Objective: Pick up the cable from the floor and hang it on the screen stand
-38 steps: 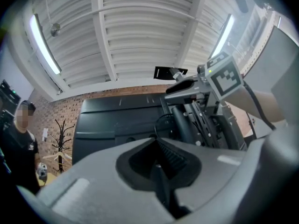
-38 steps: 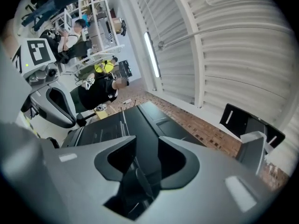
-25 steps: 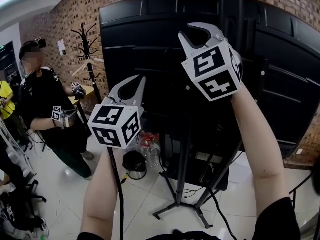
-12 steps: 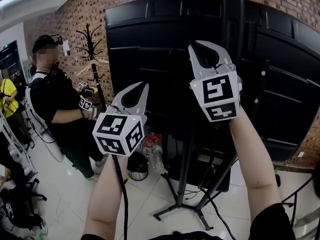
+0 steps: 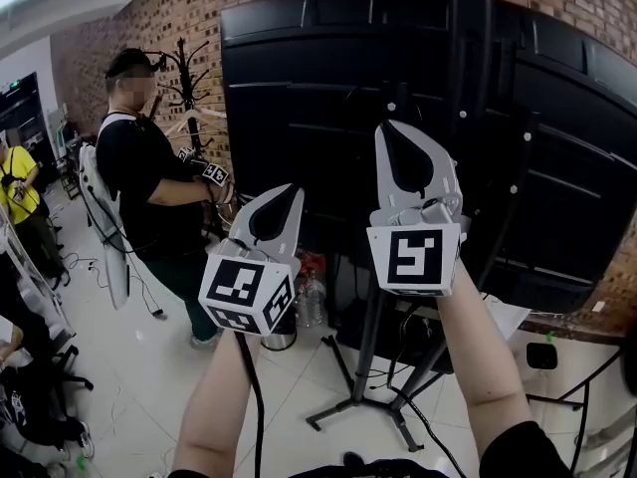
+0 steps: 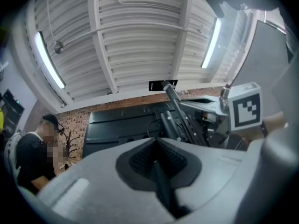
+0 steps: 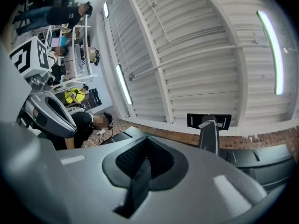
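Hovering before screen stand (image 5: 370, 339): left gripper (image 5: 288, 191) clenched, nothing seen pinched; right gripper (image 5: 389, 127) just clamped together, empty. Black cable (image 5: 251, 386) dangles under left gripper along forearm (image 5: 214, 406), unhung. Risk: cable gets snagged on stand legs, is dragged floorward.

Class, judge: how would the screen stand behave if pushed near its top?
The screen stand probably tips rather than slides: thin splayed legs carry a large black screen high up. It likely feels heavy, given that panel's size.
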Available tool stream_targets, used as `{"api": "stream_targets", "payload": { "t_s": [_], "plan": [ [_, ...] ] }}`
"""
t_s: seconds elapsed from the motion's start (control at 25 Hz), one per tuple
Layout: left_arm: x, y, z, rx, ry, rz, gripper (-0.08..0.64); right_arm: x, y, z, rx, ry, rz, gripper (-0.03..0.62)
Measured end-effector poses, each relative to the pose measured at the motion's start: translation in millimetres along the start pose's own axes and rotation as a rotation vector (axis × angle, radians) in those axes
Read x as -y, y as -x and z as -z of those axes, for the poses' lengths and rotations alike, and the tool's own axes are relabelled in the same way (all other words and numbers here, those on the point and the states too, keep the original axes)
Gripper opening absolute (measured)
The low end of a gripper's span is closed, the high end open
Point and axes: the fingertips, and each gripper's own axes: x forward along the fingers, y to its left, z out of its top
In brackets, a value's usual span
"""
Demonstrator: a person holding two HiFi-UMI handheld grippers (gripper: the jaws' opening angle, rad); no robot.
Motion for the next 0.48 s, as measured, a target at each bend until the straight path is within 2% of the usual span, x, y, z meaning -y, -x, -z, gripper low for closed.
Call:
{"api": "stream_targets", "payload": {
  "t_s": [0.28, 0.48],
  "plan": [
    [18.9, 39.9, 10.1, 0.011, -0.02, -0.001, 0.005, -31.5, 37.6, 8.1, -0.021, -0.163, -0.012, 0.008],
    [35.9, 68.0, 30.4, -0.02, -0.058, 0.008, 0.005, -58.5, 66.6, 22.5, -0.062, -0.237, -0.052, 0.008]
  ]
}}
